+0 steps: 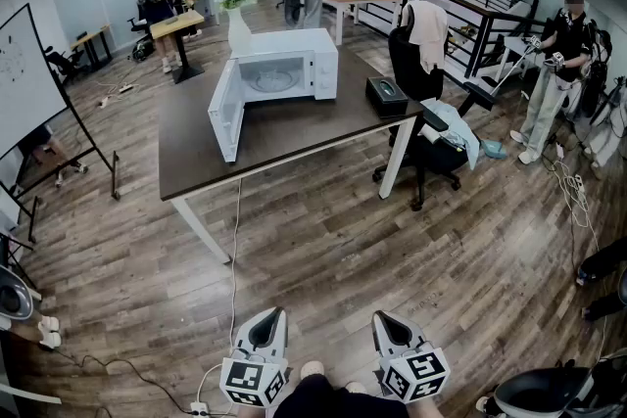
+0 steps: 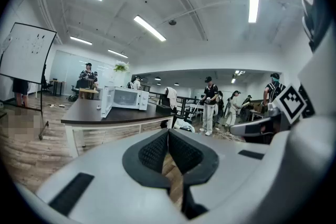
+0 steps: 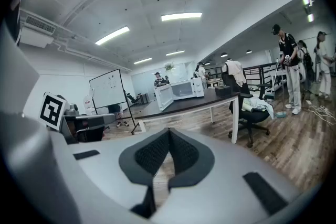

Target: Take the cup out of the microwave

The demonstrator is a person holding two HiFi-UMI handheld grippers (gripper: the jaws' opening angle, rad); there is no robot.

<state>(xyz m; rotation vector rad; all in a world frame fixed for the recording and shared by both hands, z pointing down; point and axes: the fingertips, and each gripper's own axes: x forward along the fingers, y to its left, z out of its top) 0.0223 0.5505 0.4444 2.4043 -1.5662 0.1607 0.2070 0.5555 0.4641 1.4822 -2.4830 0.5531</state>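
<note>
Though aimed toward the table, held well apart from it, low at the bottom edge of the head view, above a wooden floor. Left hand-held gripper: jaws pressed together, nothing between them, ribbed black pads meeting at the tip in the left gripper view. Right hand-held gripper: likewise pressed together and pinching nothing, its dark pads closed against each other in the right gripper view. Side by side, each with a marker cube at the rear, on either side of the person's dark sleeve.

On the dark-topped table, toward its far edge: a white microwave, its door swung wide open to the left and standing out over the tabletop. Inside the open cavity, only a pale round shape. Cup too small to tell apart at this range, so whether it is in the cavity cannot be told. Just right of the microwave, on the same table, a small black box. Behind the microwave, a white vase of flowers.

Beside the table's right end, a black office chair with a pale garment draped over its back. At far left, a whiteboard on a stand. Several people standing farther off in the room, one at the right with a long tool in both hands.
</note>
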